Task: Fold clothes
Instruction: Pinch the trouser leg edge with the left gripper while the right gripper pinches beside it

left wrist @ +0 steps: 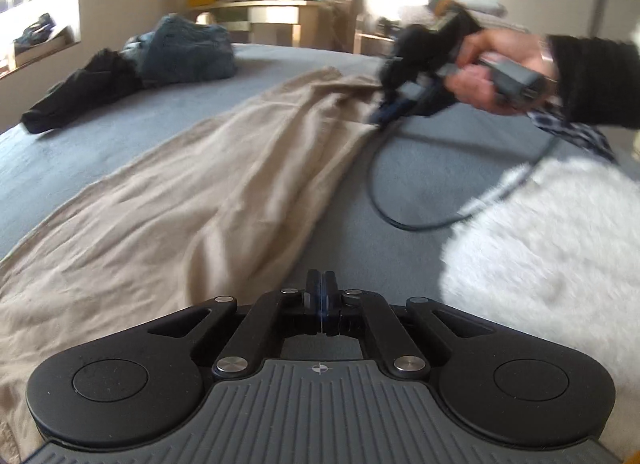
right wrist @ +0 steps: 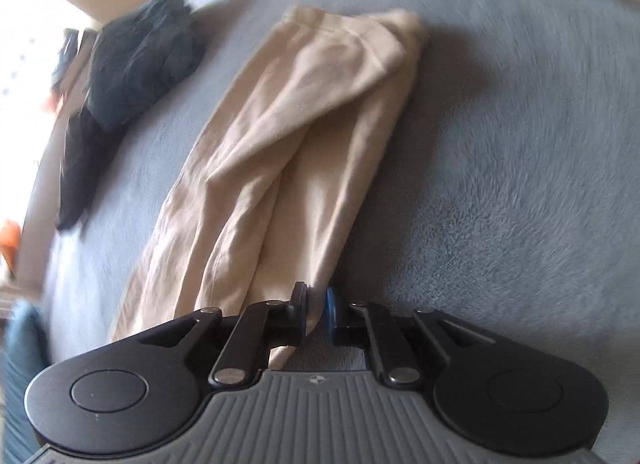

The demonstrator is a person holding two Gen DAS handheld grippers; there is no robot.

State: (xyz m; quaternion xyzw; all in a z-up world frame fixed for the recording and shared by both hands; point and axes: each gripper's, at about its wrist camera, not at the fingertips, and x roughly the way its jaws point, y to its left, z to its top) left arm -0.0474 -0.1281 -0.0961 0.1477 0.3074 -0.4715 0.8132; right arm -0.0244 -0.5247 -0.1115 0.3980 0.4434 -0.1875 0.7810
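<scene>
Both cameras sit low behind their fingers, close over the bed [left wrist: 280, 76]. They face opposite ways along the same beige trousers [left wrist: 208, 192], lying ahead of each.

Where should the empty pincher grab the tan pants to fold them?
Probably the near hem of the tan pants, coming in from the left gripper side. They lie long and flat on the bed, and the right gripper already has the other end.

- Left gripper [left wrist: 321, 296]: black linkage arms with silver screws, two round black discs at 4 and 8 o'clock, ribbed grey plate with a small crosshair mark
- Right gripper [right wrist: 316, 310]: same build, one blue finger pad
- Hand [left wrist: 486, 76] in a black sleeve [left wrist: 592, 80]; a black cable [left wrist: 400, 200] loops below
</scene>
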